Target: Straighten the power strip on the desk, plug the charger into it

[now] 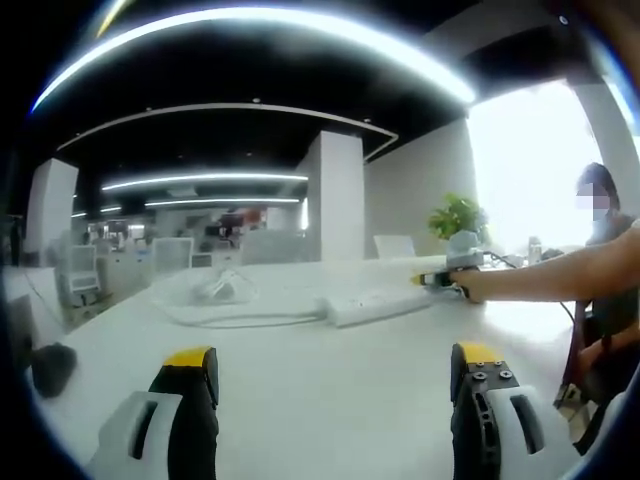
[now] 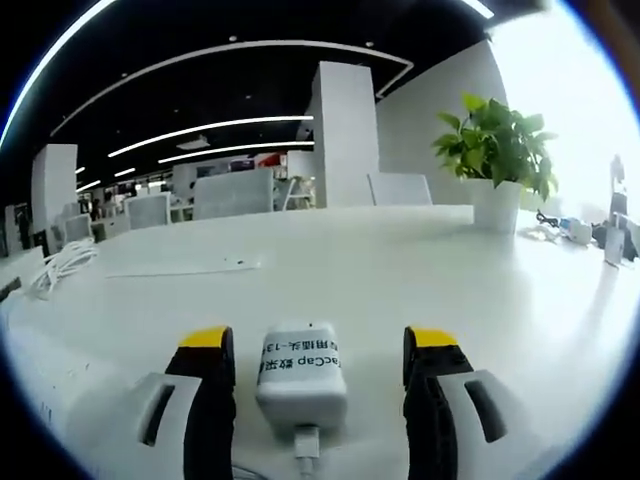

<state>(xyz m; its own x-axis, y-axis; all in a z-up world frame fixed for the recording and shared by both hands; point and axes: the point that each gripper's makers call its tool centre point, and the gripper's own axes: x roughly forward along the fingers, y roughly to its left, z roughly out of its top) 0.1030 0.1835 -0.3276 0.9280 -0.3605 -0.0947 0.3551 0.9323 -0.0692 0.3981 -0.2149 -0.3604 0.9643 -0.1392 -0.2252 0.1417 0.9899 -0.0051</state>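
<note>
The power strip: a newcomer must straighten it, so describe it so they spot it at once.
On the wide white desk, look toward the far edge, left of the right gripper reaching in. The long white rectangular plastic power strip lies there slantwise. Unlike the loose coil of white cable to its left, it is a rigid flat bar.

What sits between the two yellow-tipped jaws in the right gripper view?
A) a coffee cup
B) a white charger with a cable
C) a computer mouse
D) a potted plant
B: a white charger with printed lettering and a cable at its near end lies between the jaws of the right gripper, which stand apart from it.
</note>
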